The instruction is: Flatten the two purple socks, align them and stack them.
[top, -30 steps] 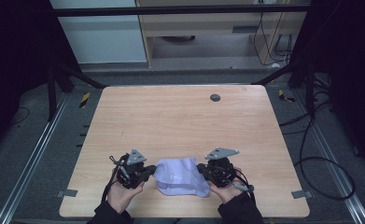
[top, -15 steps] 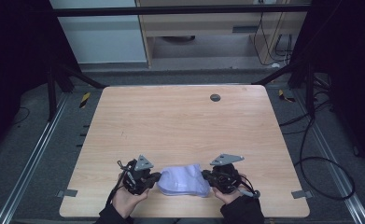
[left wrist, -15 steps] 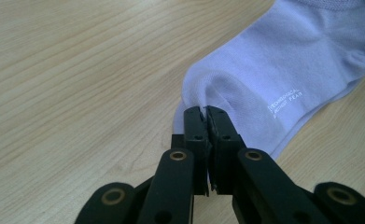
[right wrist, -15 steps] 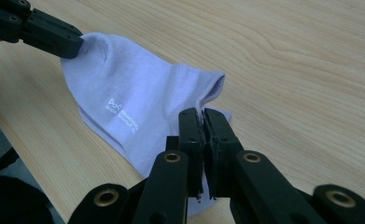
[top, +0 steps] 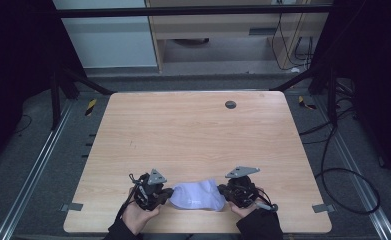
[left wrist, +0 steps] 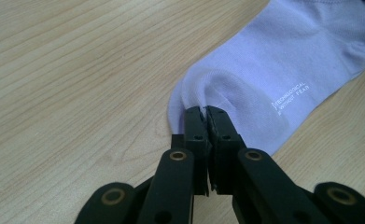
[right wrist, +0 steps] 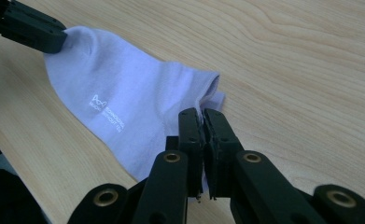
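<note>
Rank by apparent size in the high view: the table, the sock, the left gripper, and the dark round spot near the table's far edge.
1. table
2. sock
3. left gripper, a little smaller than the sock, though its outline merges with the hand
4. dark round spot, plainly smallest

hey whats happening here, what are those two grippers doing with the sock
A person holds a gripper in each hand at the near edge of the table. The left gripper is shut on one end of a pale lilac sock, and the right gripper is shut on the other end. The sock lies stretched flat between them on the wood.
</note>
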Demonstrator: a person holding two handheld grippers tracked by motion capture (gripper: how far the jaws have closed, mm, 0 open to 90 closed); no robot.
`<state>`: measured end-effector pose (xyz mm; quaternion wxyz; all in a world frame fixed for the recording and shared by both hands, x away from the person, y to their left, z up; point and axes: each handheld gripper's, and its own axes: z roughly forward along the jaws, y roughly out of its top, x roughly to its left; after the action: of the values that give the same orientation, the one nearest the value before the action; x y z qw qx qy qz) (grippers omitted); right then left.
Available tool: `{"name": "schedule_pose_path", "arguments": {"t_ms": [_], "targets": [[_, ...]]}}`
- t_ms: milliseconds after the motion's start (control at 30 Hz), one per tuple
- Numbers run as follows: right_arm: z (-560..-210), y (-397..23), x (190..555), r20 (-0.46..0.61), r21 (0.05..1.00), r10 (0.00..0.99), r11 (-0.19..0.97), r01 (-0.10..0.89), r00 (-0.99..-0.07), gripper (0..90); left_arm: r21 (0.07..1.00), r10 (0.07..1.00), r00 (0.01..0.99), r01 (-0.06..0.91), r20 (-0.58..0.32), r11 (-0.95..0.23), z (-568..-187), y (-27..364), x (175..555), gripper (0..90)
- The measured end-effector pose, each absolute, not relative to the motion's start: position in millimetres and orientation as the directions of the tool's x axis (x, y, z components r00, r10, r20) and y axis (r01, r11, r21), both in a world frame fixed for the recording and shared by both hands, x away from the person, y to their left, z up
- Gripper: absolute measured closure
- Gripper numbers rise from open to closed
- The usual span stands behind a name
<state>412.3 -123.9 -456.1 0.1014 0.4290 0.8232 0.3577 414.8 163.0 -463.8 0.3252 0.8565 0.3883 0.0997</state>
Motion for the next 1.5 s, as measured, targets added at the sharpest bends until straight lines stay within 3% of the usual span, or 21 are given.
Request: {"name": "schedule_pose_path", "arguments": {"t_ms": [533,833,1067,1300,1500], "targets": [[-468.8,-123.1,419.3,0.136,0.659,0.784,0.385,0.646,-0.606,85.9,0.613,0.737,0.672,0.612,-0.070,-0.500,-470.0,163.4,416.8,85.8],[-465.4,-124.7,415.9,0.094,0.721,0.778,0.377,0.582,-0.621,73.8,0.701,0.767,0.640,0.568,-0.046,-0.432,-457.8,167.3,412.8,71.3],[-467.7,-121.4,414.8,0.107,0.765,0.747,0.359,0.534,-0.656,82.1,0.738,0.750,0.661,0.521,-0.031,-0.428,-461.3,151.5,414.0,75.6],[-481.3,-110.7,416.3,0.111,0.735,0.714,0.409,0.541,-0.691,89.6,0.697,0.724,0.689,0.528,-0.019,-0.484,-480.5,137.1,415.8,79.6],[-490.7,-110.8,417.1,0.092,0.698,0.720,0.446,0.560,-0.688,90.0,0.685,0.718,0.696,0.534,-0.023,-0.496,-485.8,135.7,414.7,80.4]]}}
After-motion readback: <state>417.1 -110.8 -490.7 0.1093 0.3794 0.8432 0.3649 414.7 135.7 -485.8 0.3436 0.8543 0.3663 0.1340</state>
